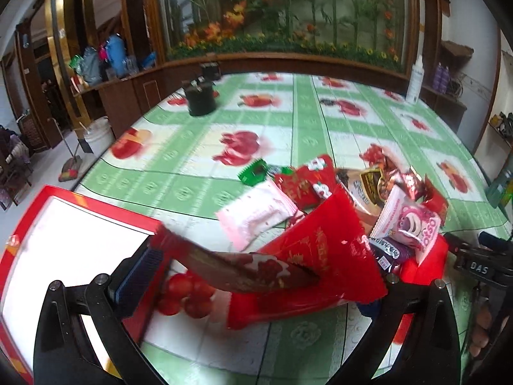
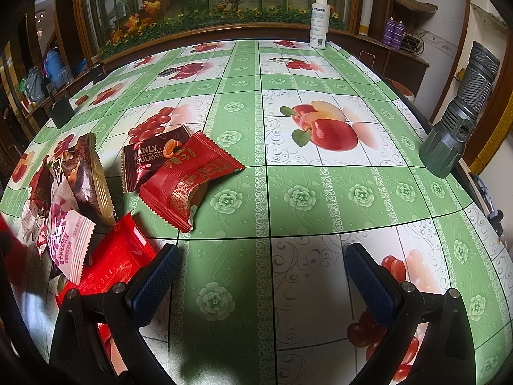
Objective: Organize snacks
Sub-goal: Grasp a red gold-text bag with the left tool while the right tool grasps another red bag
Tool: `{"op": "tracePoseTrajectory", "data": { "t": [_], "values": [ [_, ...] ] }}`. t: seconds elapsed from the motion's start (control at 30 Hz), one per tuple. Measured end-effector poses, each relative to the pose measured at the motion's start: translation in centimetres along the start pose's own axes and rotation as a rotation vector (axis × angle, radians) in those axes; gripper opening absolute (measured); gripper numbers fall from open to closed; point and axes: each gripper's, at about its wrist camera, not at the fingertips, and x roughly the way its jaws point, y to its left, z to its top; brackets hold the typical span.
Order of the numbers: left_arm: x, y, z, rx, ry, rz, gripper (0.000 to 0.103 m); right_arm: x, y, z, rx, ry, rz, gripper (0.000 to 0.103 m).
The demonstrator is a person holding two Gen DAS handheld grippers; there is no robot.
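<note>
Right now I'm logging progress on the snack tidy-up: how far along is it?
Barely begun. Nothing looks done: the red-rimmed tray shows only its bare white inside. In hand: the left gripper holds a red snack packet between tray and pile. Left: the pink Lotso packet, the Manly Soulkiss packet, the red zigzag-edged packet and others on the tablecloth. The right gripper is open, empty.

The right wrist view shows one white spray bottle (image 2: 319, 21), one grey flashlight (image 2: 458, 112) and two purple cans (image 2: 394, 33). The left wrist view shows one red-rimmed box (image 1: 29, 211). The overlapping snack packets (image 2: 189, 176) cannot be counted surely.
</note>
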Motion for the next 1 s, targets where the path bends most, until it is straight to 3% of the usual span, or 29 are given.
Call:
{"op": "tracePoseTrajectory", "data": {
  "t": [0.63, 0.87, 1.0],
  "values": [
    [-7.1, 3.8, 0.2, -0.015, -0.204, 0.031, 0.103, -0.9, -0.3, -0.9, 0.003, 0.021, 0.003, 0.103],
    [-8.1, 4.9, -0.1, -0.028, -0.235, 0.050, 0.103, -4.8, -1.7, -2.9, 0.136, -0.024, 0.173, 0.101],
    [-8.3, 5.0, -0.3, -0.027, -0.238, 0.061, 0.103, -6.2, -0.1, -2.9, 0.154, -0.016, 0.258, 0.101]
  ]
}}
